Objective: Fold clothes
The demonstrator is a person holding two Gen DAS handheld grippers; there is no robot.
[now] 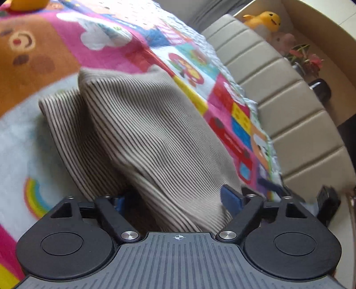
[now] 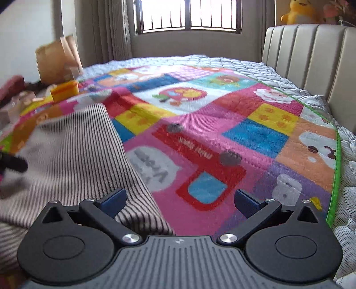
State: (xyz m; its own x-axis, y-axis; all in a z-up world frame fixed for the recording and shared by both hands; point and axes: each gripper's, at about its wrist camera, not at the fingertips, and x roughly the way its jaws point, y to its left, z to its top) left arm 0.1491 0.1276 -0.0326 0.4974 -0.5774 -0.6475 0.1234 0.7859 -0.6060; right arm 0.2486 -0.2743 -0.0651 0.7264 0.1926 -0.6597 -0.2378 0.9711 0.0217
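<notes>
A beige garment with thin dark stripes (image 1: 144, 133) lies folded in layers on a bright patchwork blanket (image 1: 115, 51). My left gripper (image 1: 174, 199) is open, and a thick fold of the garment bulges up between its blue pads (image 1: 231, 197). In the right wrist view the same garment (image 2: 66, 155) spreads over the left side of the blanket (image 2: 222, 133). My right gripper (image 2: 180, 200) is open just above the bed. Its left pad (image 2: 113, 200) hangs over the garment's edge, the right one over bare blanket. Nothing is between its fingers.
A padded beige headboard (image 2: 311, 66) runs along the bed's right side, with a yellow plush toy (image 2: 298, 11) above it. A barred window (image 2: 189, 15) and curtains are at the far end. A brown paper bag (image 2: 55, 57) and a yellow box (image 2: 64, 92) sit far left.
</notes>
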